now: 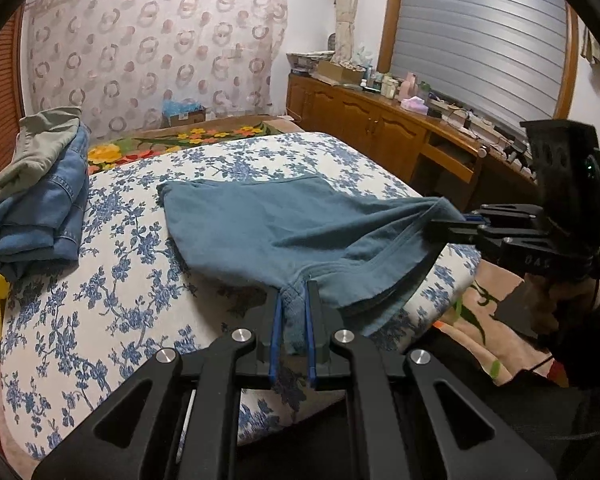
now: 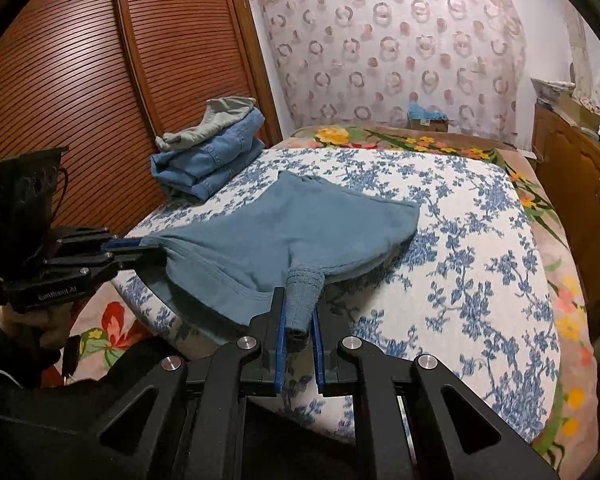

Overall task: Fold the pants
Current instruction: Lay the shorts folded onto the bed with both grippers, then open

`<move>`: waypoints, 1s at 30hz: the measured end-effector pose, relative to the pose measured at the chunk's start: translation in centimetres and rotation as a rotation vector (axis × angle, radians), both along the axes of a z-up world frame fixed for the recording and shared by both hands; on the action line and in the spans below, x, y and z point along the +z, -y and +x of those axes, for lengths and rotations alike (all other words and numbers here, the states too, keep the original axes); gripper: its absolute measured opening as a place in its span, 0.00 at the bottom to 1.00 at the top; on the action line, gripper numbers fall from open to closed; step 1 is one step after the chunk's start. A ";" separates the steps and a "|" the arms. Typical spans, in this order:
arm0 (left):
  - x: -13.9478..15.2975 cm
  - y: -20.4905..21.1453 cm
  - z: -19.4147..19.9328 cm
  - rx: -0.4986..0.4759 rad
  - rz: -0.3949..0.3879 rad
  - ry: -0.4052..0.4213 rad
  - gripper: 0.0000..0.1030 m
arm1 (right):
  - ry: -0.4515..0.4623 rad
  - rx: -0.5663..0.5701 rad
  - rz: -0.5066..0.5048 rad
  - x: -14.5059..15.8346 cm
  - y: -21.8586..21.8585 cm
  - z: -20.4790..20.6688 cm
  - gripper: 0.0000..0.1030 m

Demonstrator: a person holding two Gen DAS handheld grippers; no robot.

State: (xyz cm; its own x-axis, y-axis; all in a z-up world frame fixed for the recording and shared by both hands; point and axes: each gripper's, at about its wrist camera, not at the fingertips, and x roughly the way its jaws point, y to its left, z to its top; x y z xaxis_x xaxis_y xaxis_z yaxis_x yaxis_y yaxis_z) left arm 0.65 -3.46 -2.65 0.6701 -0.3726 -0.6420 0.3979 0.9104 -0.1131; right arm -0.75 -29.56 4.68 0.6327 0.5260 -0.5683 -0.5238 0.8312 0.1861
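Note:
Teal-blue pants [image 1: 268,216] lie spread on the blue-flowered bed cover [image 1: 112,272], also shown in the right wrist view [image 2: 300,224]. My left gripper [image 1: 294,292] is shut on a bunched edge of the pants at the near side. My right gripper [image 2: 300,304] is shut on another bunched edge. The cloth is stretched between them and lifted at the near end, while the far part rests on the bed. Each gripper shows in the other's view: the right gripper [image 1: 452,226] at the right, the left gripper [image 2: 140,250] at the left.
A stack of folded jeans with a grey-green garment on top [image 1: 40,200] sits at the far left of the bed [image 2: 208,152]. A wooden cabinet with clutter [image 1: 400,120] runs along the right. A louvred wooden wardrobe [image 2: 80,80] stands at the left. A floral blanket [image 2: 568,300] lies under the cover.

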 end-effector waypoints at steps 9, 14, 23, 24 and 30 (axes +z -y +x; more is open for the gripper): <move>0.5 -0.8 5.2 0.063 0.017 0.037 0.10 | 0.034 -0.060 0.008 0.0 -1.3 4.6 0.10; 0.6 -1.0 8.1 0.070 0.024 0.043 0.10 | 0.034 -0.110 -0.009 -0.4 -2.1 7.6 0.10; -1.5 -0.4 11.5 0.076 0.060 -0.009 0.13 | -0.010 -0.134 -0.051 -2.5 -4.1 11.3 0.10; -1.7 -0.5 11.6 0.079 0.062 -0.013 0.13 | -0.017 -0.135 -0.052 -2.7 -4.0 11.6 0.10; -2.6 -0.9 11.6 0.096 0.069 -0.038 0.29 | -0.043 -0.145 -0.059 -4.0 -3.9 13.0 0.11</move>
State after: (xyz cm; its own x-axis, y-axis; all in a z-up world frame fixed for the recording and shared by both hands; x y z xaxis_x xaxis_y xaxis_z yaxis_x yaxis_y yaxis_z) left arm 12.27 -2.56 -5.28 0.6754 -0.2618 -0.6894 0.3046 0.9504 -0.0625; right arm 12.23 -25.66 0.69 0.6741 0.3962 -0.6234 -0.3905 0.9075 0.1546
